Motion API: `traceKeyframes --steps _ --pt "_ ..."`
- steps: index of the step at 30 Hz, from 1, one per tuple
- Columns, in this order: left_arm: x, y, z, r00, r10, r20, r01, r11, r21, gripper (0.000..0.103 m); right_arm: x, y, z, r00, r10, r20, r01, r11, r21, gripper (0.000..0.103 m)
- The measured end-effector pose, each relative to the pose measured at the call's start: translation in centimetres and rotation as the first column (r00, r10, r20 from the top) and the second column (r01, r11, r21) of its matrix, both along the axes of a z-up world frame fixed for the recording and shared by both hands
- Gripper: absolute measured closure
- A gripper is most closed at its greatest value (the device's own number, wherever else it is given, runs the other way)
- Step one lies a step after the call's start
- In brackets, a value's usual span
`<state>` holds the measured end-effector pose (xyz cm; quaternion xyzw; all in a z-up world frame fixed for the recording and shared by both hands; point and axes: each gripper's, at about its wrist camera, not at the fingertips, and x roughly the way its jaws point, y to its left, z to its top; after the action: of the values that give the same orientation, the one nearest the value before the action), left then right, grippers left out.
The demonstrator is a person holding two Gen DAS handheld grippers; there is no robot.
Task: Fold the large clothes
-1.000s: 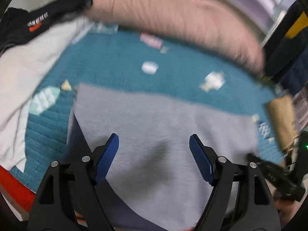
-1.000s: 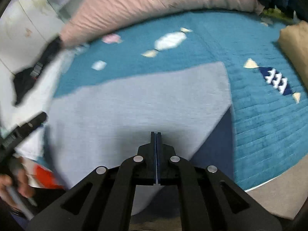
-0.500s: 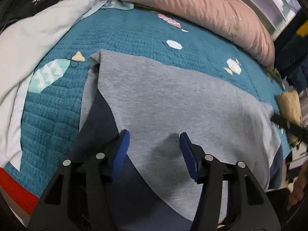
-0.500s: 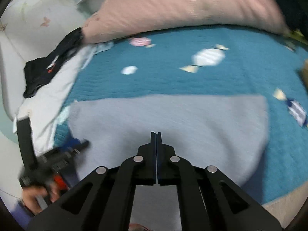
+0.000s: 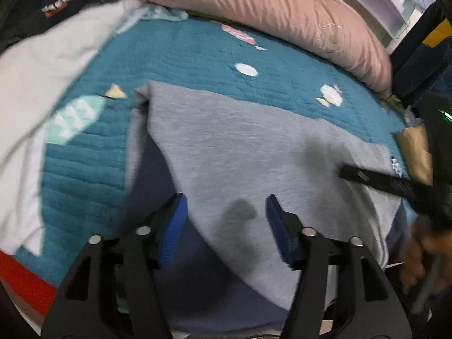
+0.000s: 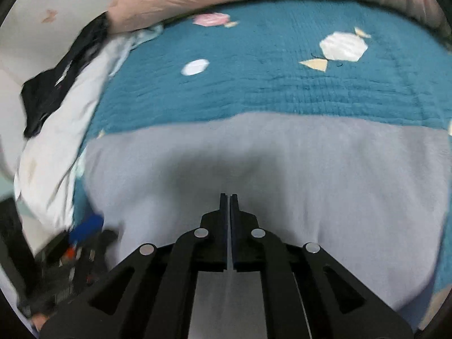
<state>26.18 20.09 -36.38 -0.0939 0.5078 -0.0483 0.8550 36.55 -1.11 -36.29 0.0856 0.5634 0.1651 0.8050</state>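
A large grey garment (image 5: 248, 152) lies folded flat on the teal quilt (image 5: 197, 50), with a darker blue-grey layer (image 5: 158, 175) showing along its left edge. It also fills the lower half of the right wrist view (image 6: 282, 163). My left gripper (image 5: 226, 220) is open and empty just above the garment's near part. My right gripper (image 6: 228, 197) has its jaws closed together, low over the grey cloth; nothing shows between them. Its black finger also shows at the right of the left wrist view (image 5: 375, 179).
A pink duvet (image 5: 282, 8) lies along the far side of the bed. White cloth (image 5: 42, 84) and a black garment (image 5: 42, 8) lie at the left. A tan item (image 5: 415, 152) sits at the right edge. The quilt's red border (image 5: 19, 279) is near left.
The right gripper has moved in lower and closer over the grey garment. The left gripper has stayed open over the near part and shifted slightly.
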Motion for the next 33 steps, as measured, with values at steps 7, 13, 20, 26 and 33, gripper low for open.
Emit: traceKeyframes --steps 7,13,20,26,33 --pt "-2.3 3.9 0.8 0.996 0.093 -0.011 -0.093 0.994 -0.051 0.026 -5.1 0.7 -3.8 0.999 -0.003 -0.05 0.001 1.0 -0.027 0.103" --pt "-4.2 7.4 0.4 0.979 0.2 -0.05 -0.204 0.973 -0.108 0.026 -5.4 -0.1 -2.1 0.998 -0.019 -0.065 0.02 1.0 0.003 0.103" --pt "-5.9 8.6 -1.1 0.96 0.249 -0.126 -0.272 0.936 -0.222 0.025 -9.2 -0.1 -1.0 0.998 -0.006 -0.066 0.006 1.0 -0.004 0.101" --pt "-6.5 6.6 -2.4 0.957 0.209 -0.199 -0.25 0.945 -0.209 0.023 -8.7 -0.7 -3.3 0.992 -0.031 -0.125 0.036 0.999 0.035 0.103" --pt "-6.3 5.3 -3.2 0.957 0.195 -0.217 -0.244 0.943 -0.227 0.019 -8.7 -0.6 -3.3 0.993 -0.026 -0.116 0.03 0.999 0.033 0.103"
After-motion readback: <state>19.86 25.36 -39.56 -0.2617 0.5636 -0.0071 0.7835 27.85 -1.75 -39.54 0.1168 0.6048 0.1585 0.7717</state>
